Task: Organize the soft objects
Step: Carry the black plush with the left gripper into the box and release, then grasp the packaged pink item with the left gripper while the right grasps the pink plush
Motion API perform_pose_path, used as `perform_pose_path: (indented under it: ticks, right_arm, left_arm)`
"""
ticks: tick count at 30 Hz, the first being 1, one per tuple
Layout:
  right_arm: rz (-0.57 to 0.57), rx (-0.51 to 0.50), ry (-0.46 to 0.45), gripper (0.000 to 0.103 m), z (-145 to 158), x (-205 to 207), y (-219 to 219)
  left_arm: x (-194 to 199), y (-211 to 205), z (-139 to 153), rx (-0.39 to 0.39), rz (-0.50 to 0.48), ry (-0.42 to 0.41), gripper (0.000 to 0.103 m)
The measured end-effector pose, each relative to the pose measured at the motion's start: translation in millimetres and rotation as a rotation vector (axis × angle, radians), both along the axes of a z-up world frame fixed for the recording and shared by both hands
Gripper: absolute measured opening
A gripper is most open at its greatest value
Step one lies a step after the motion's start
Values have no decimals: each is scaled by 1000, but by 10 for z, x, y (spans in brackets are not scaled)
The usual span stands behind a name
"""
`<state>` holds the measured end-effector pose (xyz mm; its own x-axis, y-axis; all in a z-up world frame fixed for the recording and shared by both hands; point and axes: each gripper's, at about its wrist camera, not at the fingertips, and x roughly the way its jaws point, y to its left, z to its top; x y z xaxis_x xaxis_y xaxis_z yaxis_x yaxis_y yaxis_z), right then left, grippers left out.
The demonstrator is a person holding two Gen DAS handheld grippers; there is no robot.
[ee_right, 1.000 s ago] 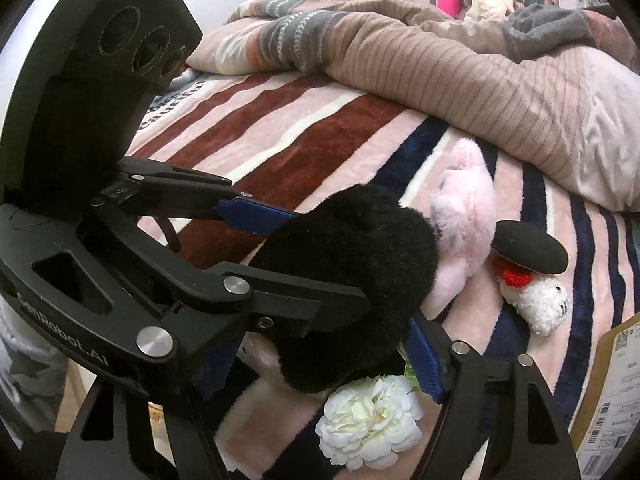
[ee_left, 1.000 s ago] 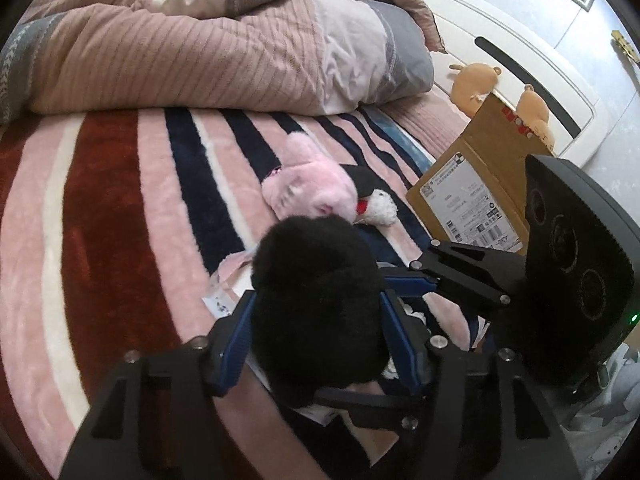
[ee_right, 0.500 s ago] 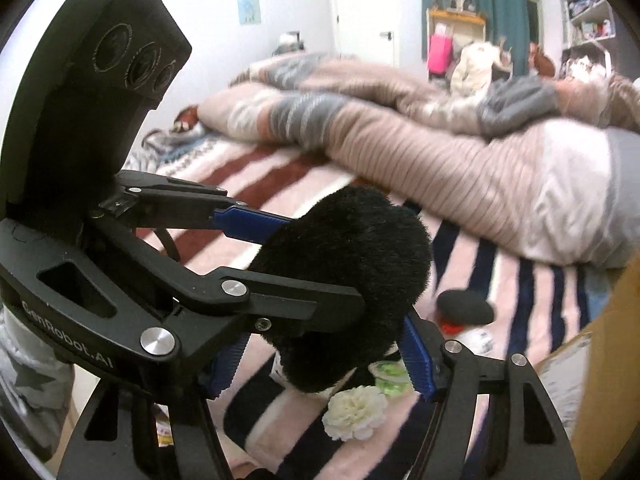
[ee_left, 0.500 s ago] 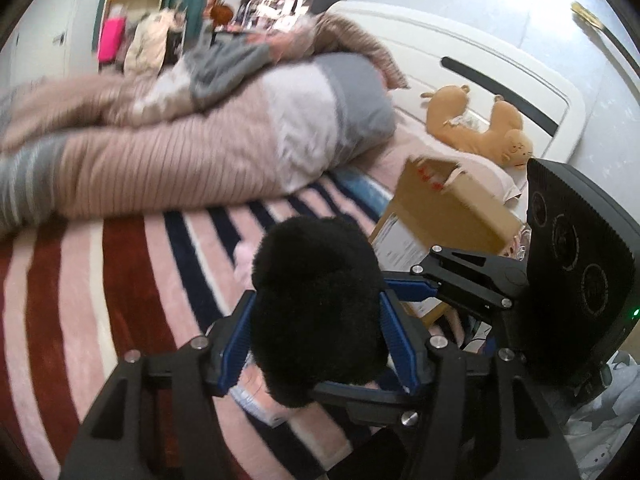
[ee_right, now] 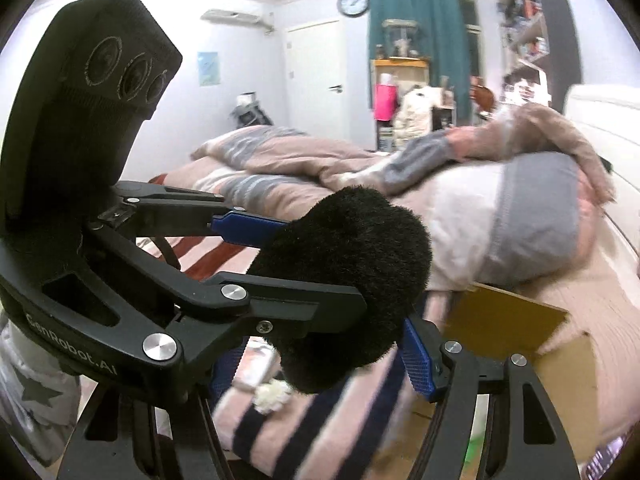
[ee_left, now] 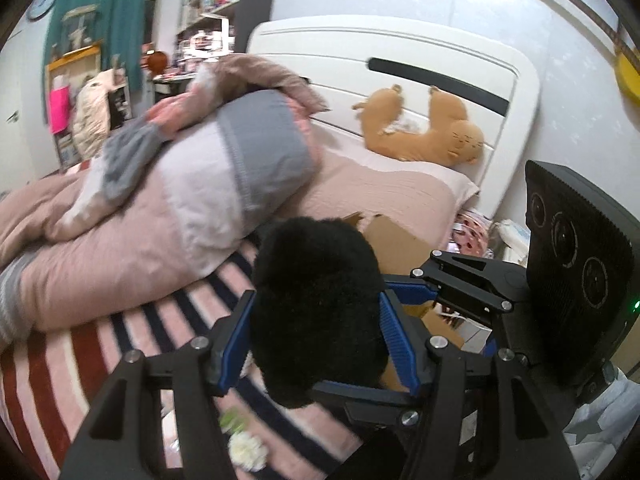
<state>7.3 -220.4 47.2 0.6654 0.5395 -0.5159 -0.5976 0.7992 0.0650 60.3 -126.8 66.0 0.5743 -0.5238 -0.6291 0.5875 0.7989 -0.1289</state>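
A black fluffy plush toy (ee_left: pixel 316 300) is held up in the air over the striped blanket; it also shows in the right wrist view (ee_right: pixel 352 272). My left gripper (ee_left: pixel 314 320) is shut on it from both sides with blue pads. My right gripper (ee_right: pixel 320 344) also closes on the same plush from the other side. A cardboard box (ee_left: pixel 404 240) stands just behind the plush, partly hidden by it; its flap shows in the right wrist view (ee_right: pixel 504 320). A white fabric flower (ee_left: pixel 246 450) lies on the blanket below.
A rumpled pink and grey duvet (ee_left: pixel 168 200) lies across the bed. An orange plush cat (ee_left: pixel 424 132) lies against the white headboard (ee_left: pixel 400 64). A striped blanket (ee_left: pixel 60 368) covers the bed. Shelves and a teal curtain (ee_right: pixel 412 36) stand across the room.
Both grippers have lifted the black plush up from the blanket and swung toward the headboard and box. The pink plush and small white toy have dropped out of view.
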Motion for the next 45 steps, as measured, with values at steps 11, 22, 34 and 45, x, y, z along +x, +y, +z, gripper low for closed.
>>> perform_pose_path:
  ticks: [11, 22, 34, 45]
  right_arm:
    - [-139, -27, 131, 65, -322, 376, -846]
    - [-160, -92, 202, 72, -652, 577, -934]
    - [-147, -86, 78, 87, -302, 331, -723]
    - [47, -55, 66, 89, -116, 134, 299]
  left_arm:
    - [482, -1034, -385, 83, -121, 137, 58]
    - [607, -1040, -633, 129, -82, 166, 69]
    - [378, -232, -138, 47, 46, 48, 71]
    - [32, 1144, -112, 47, 297, -10, 73]
